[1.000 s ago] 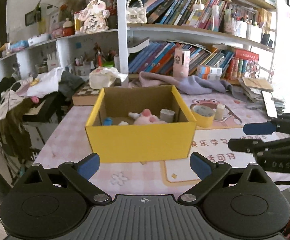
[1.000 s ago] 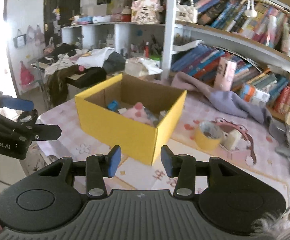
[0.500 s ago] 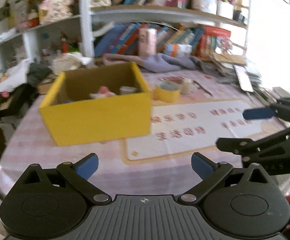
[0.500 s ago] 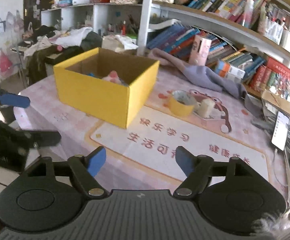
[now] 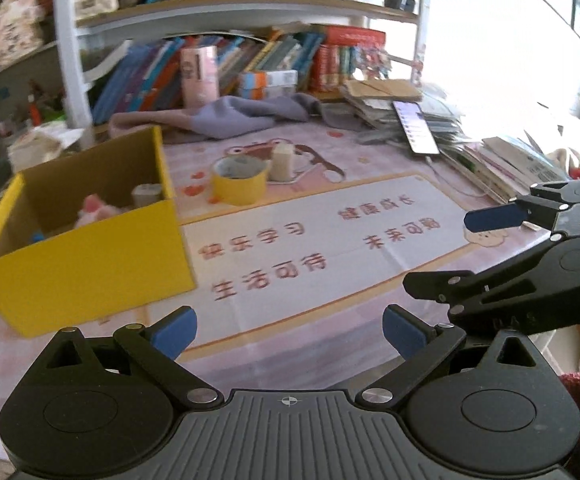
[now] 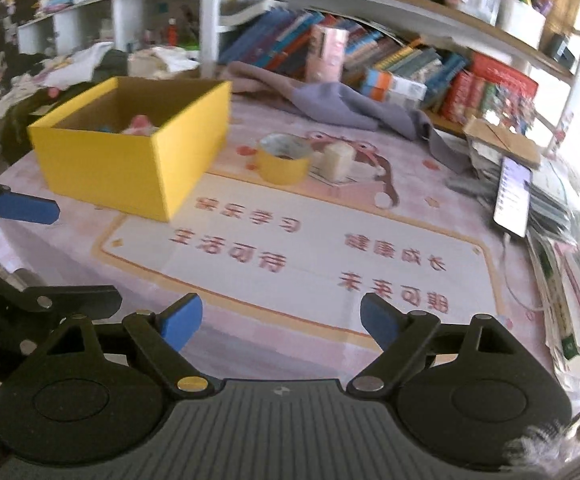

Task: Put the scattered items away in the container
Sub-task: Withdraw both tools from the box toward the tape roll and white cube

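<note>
The left gripper (image 5: 290,330) is held above the near edge of the table (image 5: 90,332). Its blue-padded jaws stand wide apart with nothing between them. The right gripper (image 6: 281,322) is likewise empty; its jaws are opening and already stand wide. Each gripper shows at the side of the other's view.

The yellow box (image 6: 130,152) sits open-topped on the left part of the table. A pink soft toy (image 5: 98,210), a small pale cylinder (image 5: 146,194) and a blue item (image 5: 38,236) lie inside it.

Two items remain outside the box. The yellow tape roll (image 6: 284,159) lies flat on the table, to the right of the box and well apart from both grippers. A small cream block (image 6: 339,160) stands upright just beside the roll, on its right.

A printed desk mat (image 5: 329,248) covers the table centre. Its red characters read 快乐学习, 健康成长, 生活可待 and 未来可期 in the left wrist view; they appear mirrored in the right wrist view. A cartoon figure is printed under the tape roll.

A phone (image 6: 513,196) with a lit screen rests on a stack of books at the right edge; its text is too small to read. A grey cloth (image 6: 349,104) lies at the back, in front of the bookshelf (image 6: 389,56). Spine titles are blurred. Lettering on the right gripper's body cannot be read.
</note>
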Tool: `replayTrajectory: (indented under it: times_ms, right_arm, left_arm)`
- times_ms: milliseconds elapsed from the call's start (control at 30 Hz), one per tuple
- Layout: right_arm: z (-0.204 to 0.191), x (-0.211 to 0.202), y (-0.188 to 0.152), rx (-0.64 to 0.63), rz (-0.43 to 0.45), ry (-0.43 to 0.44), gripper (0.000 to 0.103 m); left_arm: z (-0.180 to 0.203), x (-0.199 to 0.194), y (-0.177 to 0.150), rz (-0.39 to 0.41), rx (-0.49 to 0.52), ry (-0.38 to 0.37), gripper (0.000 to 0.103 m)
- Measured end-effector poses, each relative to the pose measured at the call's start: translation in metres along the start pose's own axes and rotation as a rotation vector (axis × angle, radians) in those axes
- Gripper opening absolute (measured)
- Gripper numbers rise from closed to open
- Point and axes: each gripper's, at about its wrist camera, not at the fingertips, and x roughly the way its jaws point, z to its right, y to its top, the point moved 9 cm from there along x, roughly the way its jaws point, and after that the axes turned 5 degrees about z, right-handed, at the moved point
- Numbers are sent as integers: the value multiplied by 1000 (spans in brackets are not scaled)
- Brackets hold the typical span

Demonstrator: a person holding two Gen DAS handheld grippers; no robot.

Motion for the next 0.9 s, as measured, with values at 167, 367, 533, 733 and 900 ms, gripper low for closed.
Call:
replayTrajectory:
  times_ms: [167,367,533,733,900]
  right_arm:
    - [27,7,-4,24,-17,-29,86]
    - [62,25,0,53,-30,-54,86]
    - [92,46,11,68,-31,-40,86]
    - [127,79,36,82,-5,13,86]
    - [155,108,57,101,6,66,86]
  left_arm:
    - [14,28,13,-20,18,-35,101]
    - [25,60,33,-24,32,-42,101]
    - [24,92,50,-53,7,-3,101]
    - [11,133,80,-81,-21,112,101]
    - [3,165,107,-84,-71,186,101]
